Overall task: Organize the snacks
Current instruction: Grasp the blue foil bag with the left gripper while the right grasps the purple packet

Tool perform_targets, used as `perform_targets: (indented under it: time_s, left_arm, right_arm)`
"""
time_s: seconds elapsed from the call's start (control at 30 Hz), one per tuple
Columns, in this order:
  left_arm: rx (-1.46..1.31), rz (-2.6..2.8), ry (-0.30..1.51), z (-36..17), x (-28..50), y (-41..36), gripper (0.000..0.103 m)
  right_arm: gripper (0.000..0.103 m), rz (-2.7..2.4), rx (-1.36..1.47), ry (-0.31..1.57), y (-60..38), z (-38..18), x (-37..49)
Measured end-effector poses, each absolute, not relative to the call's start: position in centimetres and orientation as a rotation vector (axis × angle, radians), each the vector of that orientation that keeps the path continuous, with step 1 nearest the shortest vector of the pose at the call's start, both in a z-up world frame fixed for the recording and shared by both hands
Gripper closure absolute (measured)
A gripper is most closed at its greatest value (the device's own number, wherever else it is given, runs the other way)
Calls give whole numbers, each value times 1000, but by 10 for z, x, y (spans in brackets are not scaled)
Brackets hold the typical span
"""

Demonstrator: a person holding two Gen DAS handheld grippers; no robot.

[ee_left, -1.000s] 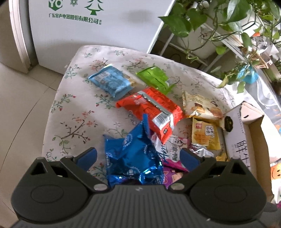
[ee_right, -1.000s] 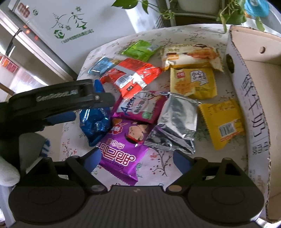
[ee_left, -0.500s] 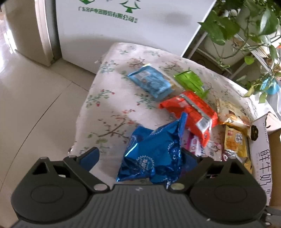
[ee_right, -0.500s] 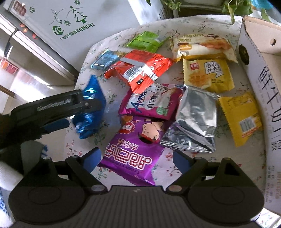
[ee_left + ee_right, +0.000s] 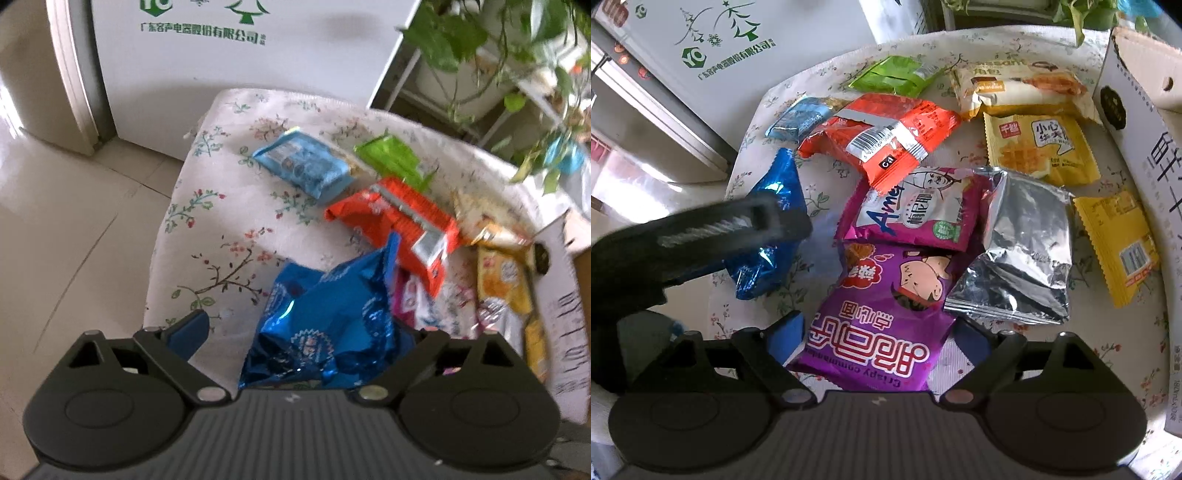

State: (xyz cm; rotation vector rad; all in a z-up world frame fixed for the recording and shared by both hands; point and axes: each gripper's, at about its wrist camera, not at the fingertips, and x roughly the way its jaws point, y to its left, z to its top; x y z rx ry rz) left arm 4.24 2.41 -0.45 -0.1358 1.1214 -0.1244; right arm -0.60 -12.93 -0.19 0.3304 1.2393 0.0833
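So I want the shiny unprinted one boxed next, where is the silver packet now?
In the right wrist view the silver packet lies right of centre on the floral cloth, its left edge touching the two purple packets, the yellow packets to its right.

Both black plastic tongs, left tongs (image 5: 301, 328) and right tongs (image 5: 877, 330), carry ribbed housings, silver pivot screws and blue finger pads (image 5: 786, 330).

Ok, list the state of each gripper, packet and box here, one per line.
left gripper: open, fingers wide, shiny blue packet between them, crumpled, tilted up.
right gripper: fingers closing around the purple packet, not yet pressing.
purple packet: flat on the floral cloth, sealed.
silver packet: lying creased.
red packet: lying barcode up, overlapping the white-and-magenta packet.
cardboard box: top open.
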Motion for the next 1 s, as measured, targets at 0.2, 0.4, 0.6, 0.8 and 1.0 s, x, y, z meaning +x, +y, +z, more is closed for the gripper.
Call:
perform_targets:
  time_s: [0.2,0.4,0.6,0.8,1.0]
  left_arm:
    - [32,-66,1099,-16,38,10,10]
    - [47,-87,1062,-14,33,8,20]
    - [63,-65,1063,-16,35,7,9]
    - [51,-47,1074,-20,39,12,0]
    - [55,-105,1049,-13,32,8,31]
  right_arm:
    - [32,110,292,1226,-134,0,-14]
    - [35,133,283,1238,-137,2,-21]
    - [27,126,276,1223,-134,1,-19]
    - [24,117,207,1210,-124,0,-18]
    - [34,128,203,1199,-130,2,-20]
